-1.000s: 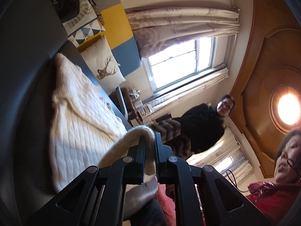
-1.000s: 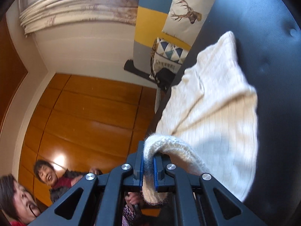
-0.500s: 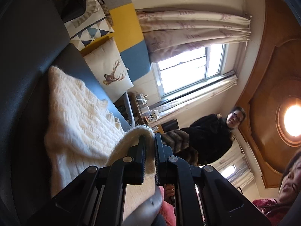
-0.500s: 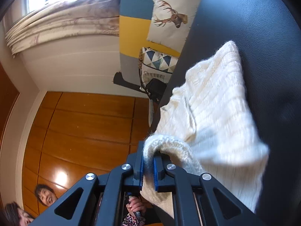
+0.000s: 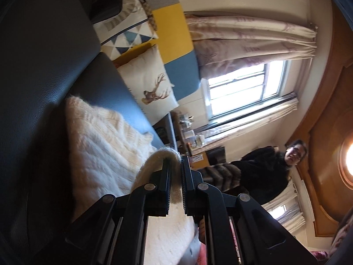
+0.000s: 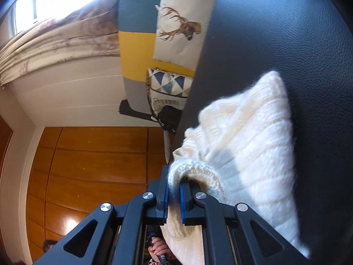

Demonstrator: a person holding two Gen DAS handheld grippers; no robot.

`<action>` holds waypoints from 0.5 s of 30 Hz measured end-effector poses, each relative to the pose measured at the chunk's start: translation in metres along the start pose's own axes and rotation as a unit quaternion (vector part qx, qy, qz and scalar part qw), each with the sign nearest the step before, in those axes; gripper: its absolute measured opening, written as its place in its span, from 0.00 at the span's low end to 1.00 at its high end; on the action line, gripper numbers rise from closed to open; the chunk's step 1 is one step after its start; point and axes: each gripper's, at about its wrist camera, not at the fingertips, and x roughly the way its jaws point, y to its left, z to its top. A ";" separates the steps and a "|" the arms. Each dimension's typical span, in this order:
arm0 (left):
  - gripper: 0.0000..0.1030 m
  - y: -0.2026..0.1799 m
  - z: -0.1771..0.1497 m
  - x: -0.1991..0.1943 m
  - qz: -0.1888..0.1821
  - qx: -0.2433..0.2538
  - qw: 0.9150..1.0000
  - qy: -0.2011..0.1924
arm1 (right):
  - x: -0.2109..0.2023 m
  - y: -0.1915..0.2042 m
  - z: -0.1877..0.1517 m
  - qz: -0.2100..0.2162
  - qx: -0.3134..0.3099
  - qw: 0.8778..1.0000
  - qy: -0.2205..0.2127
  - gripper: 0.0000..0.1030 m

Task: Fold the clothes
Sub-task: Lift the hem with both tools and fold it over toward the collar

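Bright window (image 5: 242,88) glare w/ warm ceiling lamp (image 5: 348,156); dark vignetted fisheye edges, sweater (image 6: 253,143) motion-blurred.

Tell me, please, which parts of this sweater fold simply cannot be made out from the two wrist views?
- Left wrist view: the cream sweater's near end is hidden by the left gripper, shut on its edge.
- Right wrist view: the sweater's far corner is motion-blurred; its lower part runs behind the right gripper, also shut on it.
- Neither view shows sleeves or neckline clearly.
- Items on the side table are too small to identify.
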 end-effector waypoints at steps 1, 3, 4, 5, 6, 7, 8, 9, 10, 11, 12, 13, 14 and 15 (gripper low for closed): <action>0.08 0.002 0.001 0.002 0.001 -0.004 1.000 -0.001 | 0.002 -0.001 0.001 -0.001 0.002 1.000 -0.002 0.06; 0.08 0.007 0.003 0.005 0.003 -0.013 1.000 -0.002 | 0.004 -0.003 0.004 -0.002 0.004 1.000 -0.003 0.06; 0.08 0.009 0.004 0.007 0.005 -0.017 1.000 -0.003 | 0.005 -0.004 0.006 -0.003 0.005 1.000 -0.004 0.06; 0.08 0.011 0.004 0.008 0.009 -0.020 1.000 -0.003 | 0.007 -0.004 0.007 -0.004 0.006 1.000 -0.004 0.06; 0.08 0.013 0.005 0.009 0.012 -0.023 1.000 -0.004 | 0.009 -0.004 0.009 -0.004 0.008 1.000 -0.005 0.06; 0.08 0.014 0.006 0.010 0.015 -0.027 1.000 -0.003 | 0.010 -0.005 0.011 -0.005 0.012 1.000 -0.006 0.06; 0.08 0.015 0.007 0.011 0.017 -0.030 0.999 -0.002 | 0.011 -0.005 0.013 -0.003 0.016 1.000 -0.009 0.06; 0.08 0.015 0.008 0.012 0.019 -0.032 0.999 -0.001 | 0.012 -0.005 0.014 0.001 0.020 1.000 -0.011 0.06; 0.08 0.016 0.009 0.013 0.021 -0.034 0.999 0.000 | 0.012 -0.005 0.016 0.005 0.024 1.000 -0.013 0.06; 0.08 0.017 0.010 0.015 0.022 -0.039 0.999 0.002 | 0.013 -0.006 0.017 0.005 0.029 0.999 -0.016 0.06; 0.08 0.018 0.011 0.017 0.024 -0.044 0.999 0.004 | 0.013 -0.007 0.018 0.002 0.034 0.999 -0.019 0.06; 0.08 0.020 0.012 0.018 0.030 -0.052 0.998 0.005 | 0.014 -0.009 0.019 0.000 0.042 0.999 -0.022 0.06; 0.09 0.024 0.013 0.019 0.036 -0.062 0.997 0.006 | 0.015 -0.012 0.020 -0.001 0.051 0.998 -0.025 0.07; 0.09 0.027 0.014 0.020 0.041 -0.069 0.997 0.005 | 0.015 -0.015 0.020 -0.001 0.057 0.998 -0.027 0.07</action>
